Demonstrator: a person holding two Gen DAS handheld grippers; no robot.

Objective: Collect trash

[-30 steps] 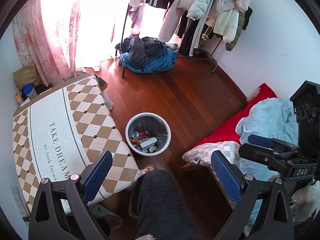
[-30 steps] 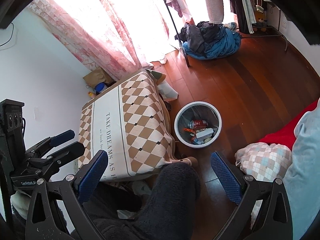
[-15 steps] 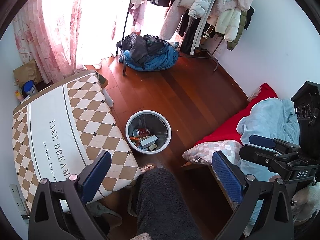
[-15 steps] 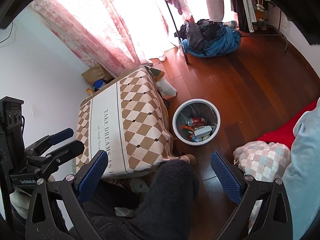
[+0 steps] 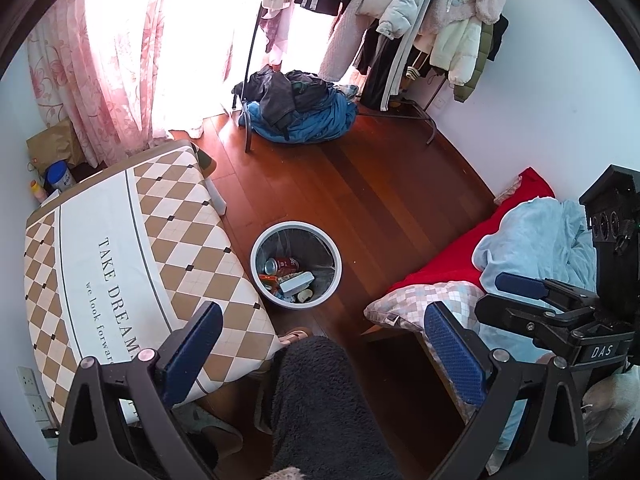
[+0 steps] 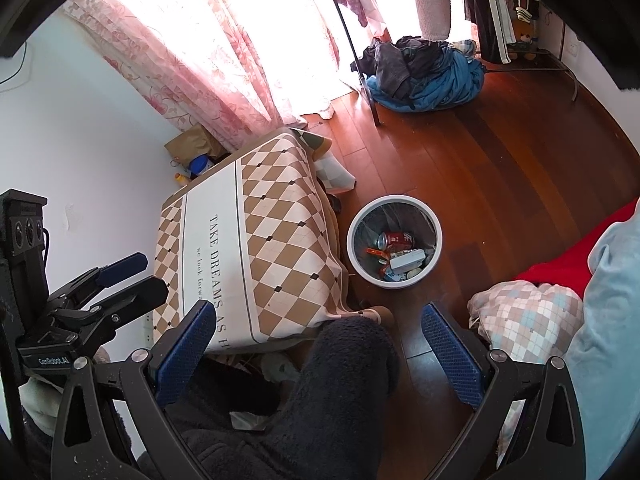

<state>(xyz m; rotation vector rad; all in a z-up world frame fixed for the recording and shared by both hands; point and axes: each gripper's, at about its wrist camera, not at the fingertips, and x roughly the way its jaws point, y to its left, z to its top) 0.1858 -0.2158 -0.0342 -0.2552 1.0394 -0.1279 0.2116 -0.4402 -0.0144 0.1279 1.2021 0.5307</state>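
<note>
A round white bin (image 5: 334, 254) (image 6: 435, 224) stands on the wooden floor beside the table. Inside it lie a red can (image 5: 284, 265) (image 6: 394, 238), a white box (image 5: 297, 282) (image 6: 407, 259) and other wrappers. My left gripper (image 5: 324, 340) is held high above the floor, open, nothing between its blue pads. My right gripper (image 6: 318, 338) is likewise open and empty, well above the bin. Each gripper also shows at the edge of the other's view: the right one (image 5: 532, 300), the left one (image 6: 120, 276).
A low table with a brown-and-white checked cloth (image 5: 120, 248) (image 6: 248, 248) stands left of the bin. A person's dark fleece leg (image 5: 320, 404) (image 6: 340, 376) fills the bottom centre. A bed with red sheet (image 5: 452, 264) and blue blanket lies right. A clothes pile (image 5: 296, 110) and rack stand behind.
Both grippers have risen slightly, so the bin and table look a little smaller and further off. Both stay open and empty.
</note>
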